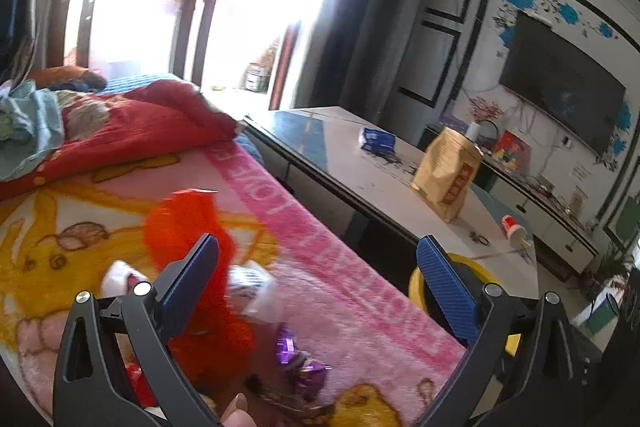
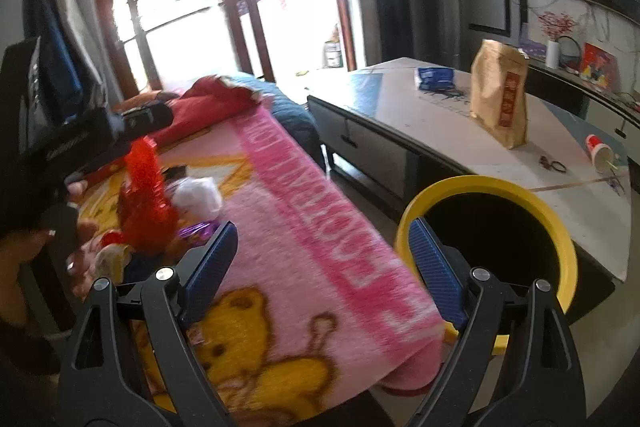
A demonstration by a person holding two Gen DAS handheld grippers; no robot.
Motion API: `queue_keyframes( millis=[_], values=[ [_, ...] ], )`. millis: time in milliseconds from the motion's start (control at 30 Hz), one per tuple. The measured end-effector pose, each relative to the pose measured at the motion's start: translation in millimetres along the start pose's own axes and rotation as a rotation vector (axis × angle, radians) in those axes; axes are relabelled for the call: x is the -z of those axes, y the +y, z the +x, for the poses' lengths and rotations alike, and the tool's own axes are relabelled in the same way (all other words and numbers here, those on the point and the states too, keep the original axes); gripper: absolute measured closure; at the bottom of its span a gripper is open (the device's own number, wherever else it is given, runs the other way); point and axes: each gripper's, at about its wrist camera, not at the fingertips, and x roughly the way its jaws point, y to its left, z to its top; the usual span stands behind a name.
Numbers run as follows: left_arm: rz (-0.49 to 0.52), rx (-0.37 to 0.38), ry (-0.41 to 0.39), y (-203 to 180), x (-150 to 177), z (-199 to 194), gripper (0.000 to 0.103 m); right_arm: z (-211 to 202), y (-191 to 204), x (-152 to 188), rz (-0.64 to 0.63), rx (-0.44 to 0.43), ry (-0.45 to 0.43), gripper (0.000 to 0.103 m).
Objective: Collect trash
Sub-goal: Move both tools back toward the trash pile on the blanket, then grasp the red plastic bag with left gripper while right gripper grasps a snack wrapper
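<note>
We hold both tongs wide open and empty above the bed blanket (image 2: 320,227). The trash lies there in a loose pile: a red wrapper (image 2: 146,203), a white crumpled wad (image 2: 200,197) and a purple foil (image 1: 286,345). The left tongs (image 1: 316,267) hover near the red wrapper; blur hides contact. Straddle one piece, close fully, then carry it to the yellow-rimmed bin (image 2: 532,199) beside the counter (image 2: 440,131).

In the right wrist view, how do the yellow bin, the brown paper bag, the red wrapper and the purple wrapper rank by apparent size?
1. yellow bin
2. and 3. brown paper bag and red wrapper: similar, and the bag stands farther away, so unsure
4. purple wrapper
</note>
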Motion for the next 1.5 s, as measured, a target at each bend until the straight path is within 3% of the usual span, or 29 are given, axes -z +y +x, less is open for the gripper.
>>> queue_keyframes(
  millis=[333, 567, 800, 900, 1000, 1033, 1067, 1167, 1267, 1333, 1500],
  values=[
    [-0.07, -0.079, -0.017, 47, -5, -13, 0.007, 16, 51, 18, -0.108, -0.121, 0.08, 0.024],
    [-0.097, -0.12, -0.005, 76, -6, -18, 0.007, 36, 74, 39, -0.14, -0.187, 0.2, 0.025],
    [-0.075, -0.092, 0.068, 88, -1, -1, 0.007, 56, 83, 61, -0.149, -0.229, 0.309, 0.039],
    [-0.038, -0.086, 0.084, 80, -1, 7, 0.007, 62, 85, 70, -0.149, -0.241, 0.358, 0.05],
    [-0.006, -0.088, 0.101, 72, -3, 17, 0.008, 62, 88, 76, -0.168, -0.228, 0.362, 0.057],
    [0.0, -0.085, 0.105, 70, -3, 19, 0.011, 62, 89, 76, -0.177, -0.225, 0.362, 0.063],
    [0.006, -0.08, 0.114, 67, -4, 23, 0.021, 61, 88, 76, -0.178, -0.226, 0.363, 0.07],
    [0.007, -0.077, 0.143, 63, -2, 31, 0.04, 60, 84, 76, -0.16, -0.235, 0.367, 0.084],
    [-0.004, -0.057, 0.159, 61, 2, 34, 0.062, 58, 81, 75, -0.151, -0.258, 0.373, 0.092],
    [-0.009, -0.03, 0.153, 59, 3, 31, 0.071, 55, 82, 75, -0.152, -0.276, 0.375, 0.094],
    [-0.02, 0.0, 0.12, 55, -1, 17, 0.077, 48, 82, 70, -0.138, -0.317, 0.364, 0.099]
  ],
)
